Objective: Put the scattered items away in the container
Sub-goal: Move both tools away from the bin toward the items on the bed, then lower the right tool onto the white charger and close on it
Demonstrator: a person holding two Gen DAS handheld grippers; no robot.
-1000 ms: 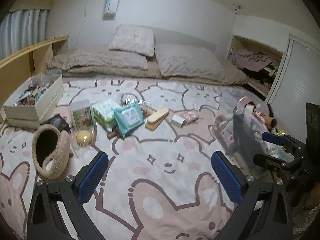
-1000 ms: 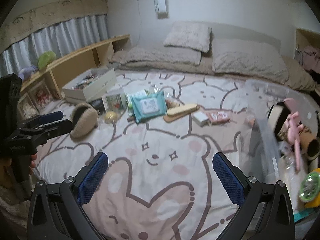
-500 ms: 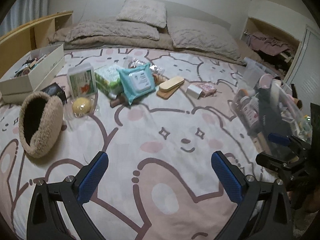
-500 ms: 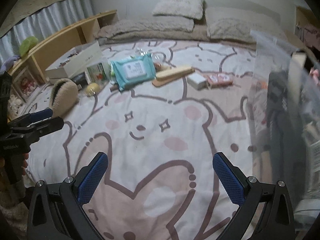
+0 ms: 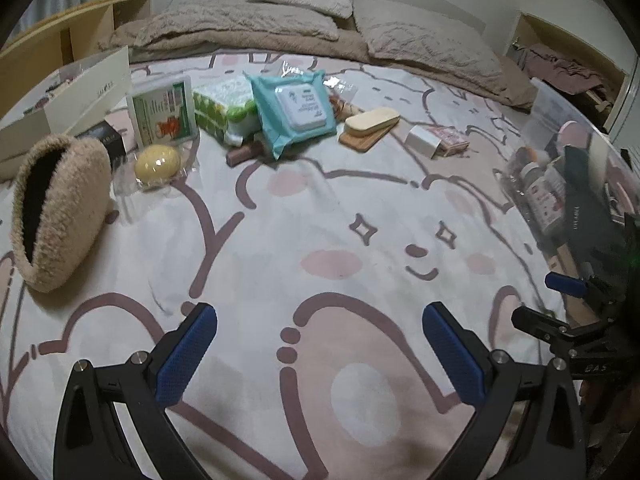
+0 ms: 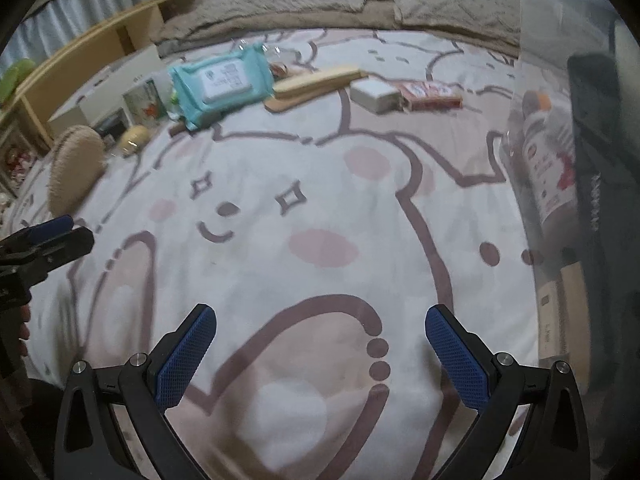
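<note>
The bed (image 5: 320, 208) is big and has a pink bear blanket on it. Two pillows (image 5: 424, 36) lie at 12 o'clock in the left wrist view.

A clear bin (image 5: 576, 184) sits on the bed at 3 o'clock. It has bottles and a dark box in it. In the right wrist view the bin (image 6: 560, 184) is also at 3 o'clock, very near the camera.

A white box (image 5: 80, 92) sits at 10 o'clock. A fuzzy tan pouch (image 5: 56, 208) lies at 9 o'clock, with its dark mouth showing.

The other things lie in a bunch at 12 o'clock, well apart from the bin. A blue wipes pack (image 5: 296, 108) leans on a green pack (image 5: 224, 108). A green card box (image 5: 164, 114) stands at their left. A tan case (image 5: 372, 122) rests on a wood board. A small white box (image 5: 422, 140) touches a pink packet (image 5: 450, 140). A yellow ball (image 5: 156, 162) in clear wrap lies beside the pouch.

The left gripper (image 5: 320, 350) is above the blanket. Its jaws are spread wide and hold nothing. The right gripper (image 6: 320, 354) is above the blanket too. Its jaws are spread wide and hold nothing.
</note>
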